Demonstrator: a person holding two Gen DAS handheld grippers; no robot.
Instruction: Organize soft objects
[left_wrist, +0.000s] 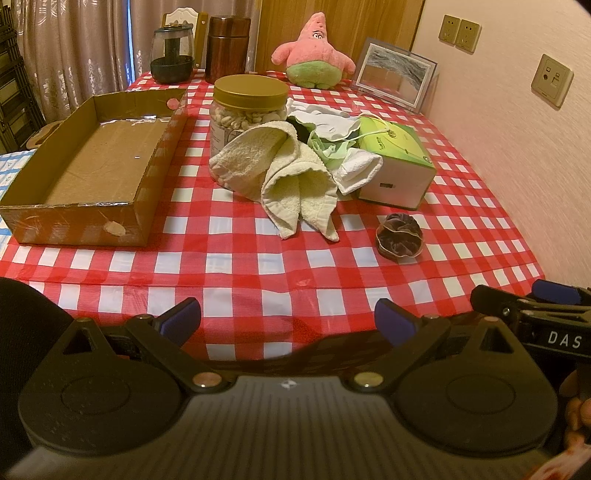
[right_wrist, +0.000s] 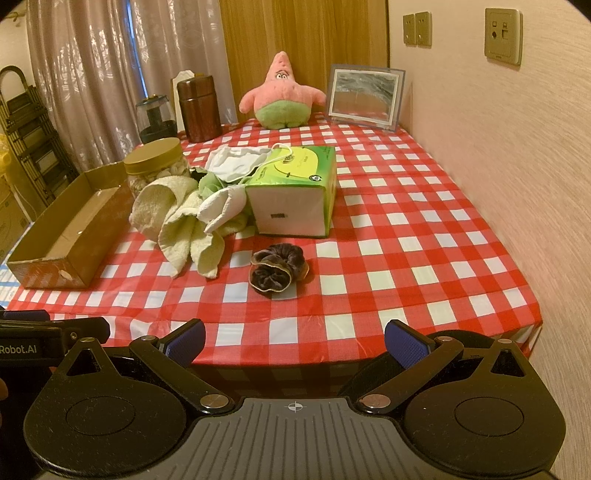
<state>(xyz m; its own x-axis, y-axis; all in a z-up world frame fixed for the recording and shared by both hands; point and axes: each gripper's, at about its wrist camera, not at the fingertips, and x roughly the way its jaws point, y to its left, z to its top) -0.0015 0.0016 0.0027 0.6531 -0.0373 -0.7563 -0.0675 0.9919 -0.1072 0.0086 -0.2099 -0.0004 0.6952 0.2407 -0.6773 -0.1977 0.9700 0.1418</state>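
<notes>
At the near table edge, the left gripper (left_wrist: 288, 321) and the right gripper (right_wrist: 294, 341) both have their blue pads wide apart, holding nothing. "DAS" and "Robot.AI" are written on their sides. Beyond them, on the red checked tablecloth (right_wrist: 406, 229), a dark scrunchie (right_wrist: 277, 271) lies alone. The cream towel (left_wrist: 284, 177) leans on a nut jar (left_wrist: 249, 110), beside a green tissue box (right_wrist: 295, 192) and an open cardboard box (left_wrist: 92, 162). A pink plush (right_wrist: 282, 96) sits at the far edge, near curtains (right_wrist: 92, 74) and wall sockets (right_wrist: 502, 31).

Left gripper (left_wrist: 287, 321) and right gripper (right_wrist: 294, 341) side by side, both jaws wide apart, empty.
</notes>
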